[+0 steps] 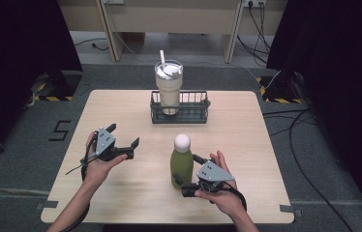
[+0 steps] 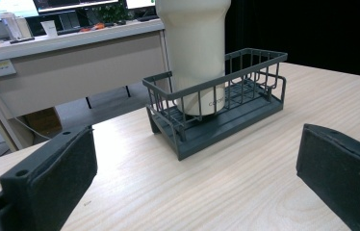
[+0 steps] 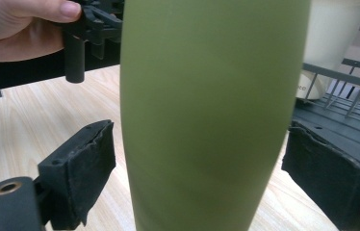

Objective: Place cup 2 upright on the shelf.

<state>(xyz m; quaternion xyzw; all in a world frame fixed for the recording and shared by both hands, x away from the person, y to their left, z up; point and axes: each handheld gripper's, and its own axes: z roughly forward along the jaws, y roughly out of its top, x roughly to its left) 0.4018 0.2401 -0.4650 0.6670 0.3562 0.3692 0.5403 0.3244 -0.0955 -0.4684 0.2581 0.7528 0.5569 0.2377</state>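
1. In the high view, the right gripper (image 1: 189, 175) is held low at the near right of the table (image 1: 121, 193). Its jaws are spread wide, one on each side of the green bottle (image 1: 181, 166). No squeeze can be seen. The bottle is stood upright near the middle of the table, a little to the right, with its white round cap (image 1: 182, 141) pointed straight up. The left gripper (image 1: 123, 136) is held at the near left, wide open, with nothing between its jaws. At the far middle, a cream tumbler (image 1: 169, 89) with a straw (image 1: 162, 59) is stood in the left end of a dark wire basket (image 1: 191, 112).

2. In the left gripper view, the two black jaws are seen far apart, with bare table between them. The basket (image 2: 245, 108) and the tumbler (image 2: 198, 53) are seen ahead, well apart from the jaws.

3. In the right gripper view, the green bottle (image 3: 207, 115) is seen between the open jaws, with its long side up and down. A small gap is seen at each pad (image 3: 84, 166). The other hand (image 3: 19, 26) is seen at the far left.
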